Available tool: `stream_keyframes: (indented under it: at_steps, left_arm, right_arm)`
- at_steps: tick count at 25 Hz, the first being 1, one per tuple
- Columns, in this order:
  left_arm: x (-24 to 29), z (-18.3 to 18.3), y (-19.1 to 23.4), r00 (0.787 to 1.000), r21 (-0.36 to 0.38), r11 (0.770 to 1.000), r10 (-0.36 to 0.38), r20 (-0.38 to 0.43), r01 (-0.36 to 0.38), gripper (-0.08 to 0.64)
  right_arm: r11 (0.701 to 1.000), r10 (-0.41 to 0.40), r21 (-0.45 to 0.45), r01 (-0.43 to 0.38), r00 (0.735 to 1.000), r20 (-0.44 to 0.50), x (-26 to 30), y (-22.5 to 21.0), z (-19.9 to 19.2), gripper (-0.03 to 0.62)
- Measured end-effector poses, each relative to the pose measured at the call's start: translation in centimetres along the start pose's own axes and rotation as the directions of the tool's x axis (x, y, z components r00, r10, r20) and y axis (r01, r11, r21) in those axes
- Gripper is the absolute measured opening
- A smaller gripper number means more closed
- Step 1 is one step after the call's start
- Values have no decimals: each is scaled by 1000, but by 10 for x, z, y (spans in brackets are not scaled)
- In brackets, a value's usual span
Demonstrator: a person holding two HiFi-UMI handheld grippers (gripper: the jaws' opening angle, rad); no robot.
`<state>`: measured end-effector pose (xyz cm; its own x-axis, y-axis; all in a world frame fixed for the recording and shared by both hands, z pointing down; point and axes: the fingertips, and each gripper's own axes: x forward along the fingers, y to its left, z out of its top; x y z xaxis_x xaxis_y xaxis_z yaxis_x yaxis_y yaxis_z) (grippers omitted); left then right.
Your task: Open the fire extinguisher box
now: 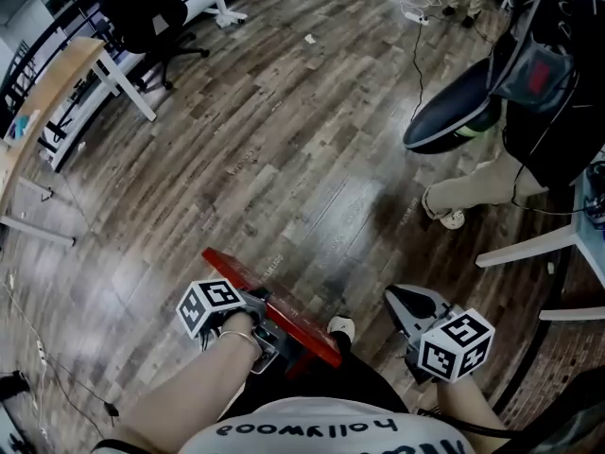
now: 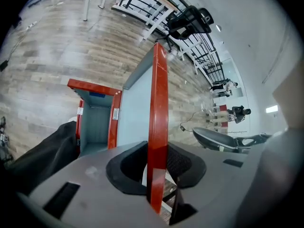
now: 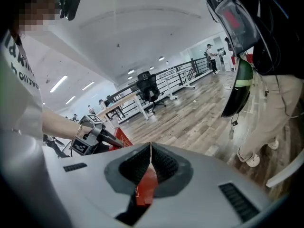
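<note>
Left gripper view, lower centre: left gripper (image 2: 156, 167) pinches the red door (image 2: 158, 103) edge of the fire extinguisher box (image 2: 93, 87). The door is probably stiff, light and free-swinging. Right gripper (image 3: 151, 152) is pressed together, empty.

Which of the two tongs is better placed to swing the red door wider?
Left. The left tongs grip the edge of the red door, open from its box. The right tongs are shut on nothing, off to the side.

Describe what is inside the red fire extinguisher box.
Through the open door, the box shows bare pale inner walls and no extinguisher where visible. The left gripper and dark clothing cover its lowest part.
</note>
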<state>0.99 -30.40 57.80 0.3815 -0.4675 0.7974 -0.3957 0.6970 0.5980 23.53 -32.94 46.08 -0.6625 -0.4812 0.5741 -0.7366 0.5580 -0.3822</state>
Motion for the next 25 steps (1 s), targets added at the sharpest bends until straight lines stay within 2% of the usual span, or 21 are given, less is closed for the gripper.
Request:
stream_keyframes:
  at_steps: [5,10,15,21,25]
  left_arm:
    - [19,1,-16,992,12,997,80,98,-81,100]
    - [40,2,-27,977,38,988,139,163,-147,110]
    - [55,4,-35,963,35,978,198,184,-208,121]
    - [75,5,-42,940,40,967,235,246,-252,135]
    - [85,4,-45,924,44,957,264,277,-287,143]
  right_arm:
    - [996,53,-64,-55,998,-34,19,-16,1,12]
    - [987,57,-145,-69,994,-90,47,-43,-1,12]
    - [988,74,-125,-90,989,-128,74,-74,-6,12]
    - [997,73,-21,-76,987,-141,102,-119,-13,12]
    - [999,49,-7,-50,987,-153,113,-142,-21,12]
